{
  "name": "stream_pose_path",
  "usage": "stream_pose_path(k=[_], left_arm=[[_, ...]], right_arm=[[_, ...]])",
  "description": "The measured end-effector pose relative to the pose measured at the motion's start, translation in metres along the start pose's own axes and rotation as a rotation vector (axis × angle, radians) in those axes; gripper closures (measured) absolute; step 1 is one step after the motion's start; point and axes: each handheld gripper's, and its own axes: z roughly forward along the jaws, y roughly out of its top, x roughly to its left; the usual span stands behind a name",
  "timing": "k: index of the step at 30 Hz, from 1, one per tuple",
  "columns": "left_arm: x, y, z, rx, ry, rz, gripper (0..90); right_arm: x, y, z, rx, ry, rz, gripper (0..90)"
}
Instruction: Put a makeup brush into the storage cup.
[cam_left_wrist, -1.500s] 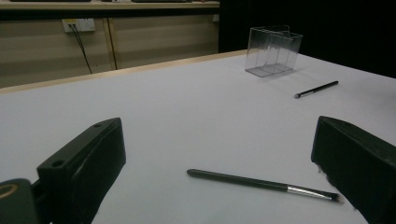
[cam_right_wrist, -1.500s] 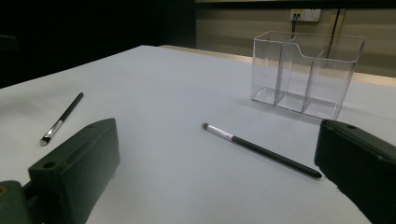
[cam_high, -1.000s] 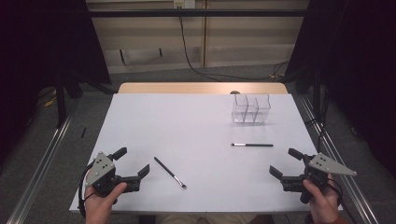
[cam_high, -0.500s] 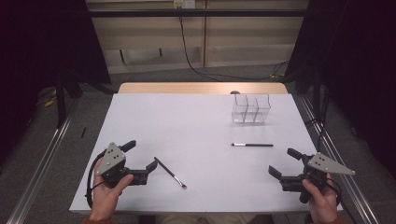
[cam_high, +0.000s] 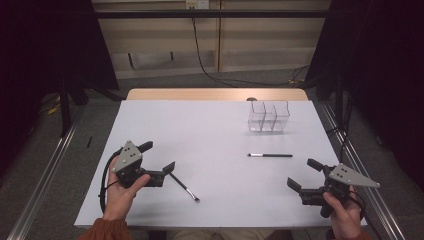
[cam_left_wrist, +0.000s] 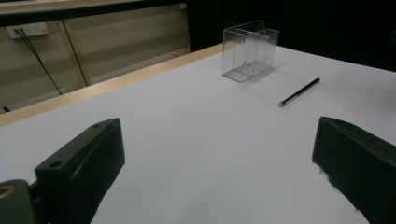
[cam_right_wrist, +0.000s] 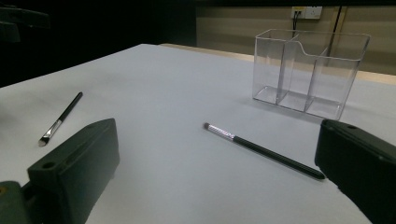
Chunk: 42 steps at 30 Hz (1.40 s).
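Two thin black make-up brushes lie on the white table (cam_high: 210, 125). One brush (cam_high: 183, 186) lies at the front left, its handle end right beside the lower jaw of my left gripper (cam_high: 157, 156), which is open and holds nothing. The other brush (cam_high: 270, 155) lies to the right of centre, a short way beyond my right gripper (cam_high: 304, 174), also open and empty. In the right gripper view this brush (cam_right_wrist: 261, 150) lies just ahead of the jaws, and the far brush (cam_right_wrist: 60, 119) shows at the left. A clear three-compartment organiser (cam_high: 269, 116) stands empty at the back right.
The table's wooden back edge (cam_high: 215, 94) runs behind the organiser. Metal rails (cam_high: 45, 170) flank the table on both sides. A black cable (cam_high: 205, 60) hangs down the wall behind. In the left gripper view the organiser (cam_left_wrist: 250, 49) and the right-hand brush (cam_left_wrist: 300, 92) sit far ahead.
My left gripper has moved right and slightly forward, closing in on the front-left brush. The right gripper has hardly moved. Both brushes lie where they were.
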Motion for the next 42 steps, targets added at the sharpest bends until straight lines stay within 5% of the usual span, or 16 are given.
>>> stream_pose_path(k=[22, 33, 42], left_arm=[[0.015, 0.019, 0.028, 0.031, -0.024, 0.014, 2.4], [0.014, 0.024, 0.036, 0.114, -0.063, 0.055, 2.8], [0.012, 0.029, 0.045, 0.229, -0.112, 0.091, 3.2]], right_arm=[[0.0, 0.0, 0.0, 0.003, 0.004, -0.004, 0.0], [0.001, 0.0, 0.001, 0.004, 0.002, -0.004, 0.0], [0.0, 0.0, 0.0, 0.004, 0.004, -0.007, 0.0]])
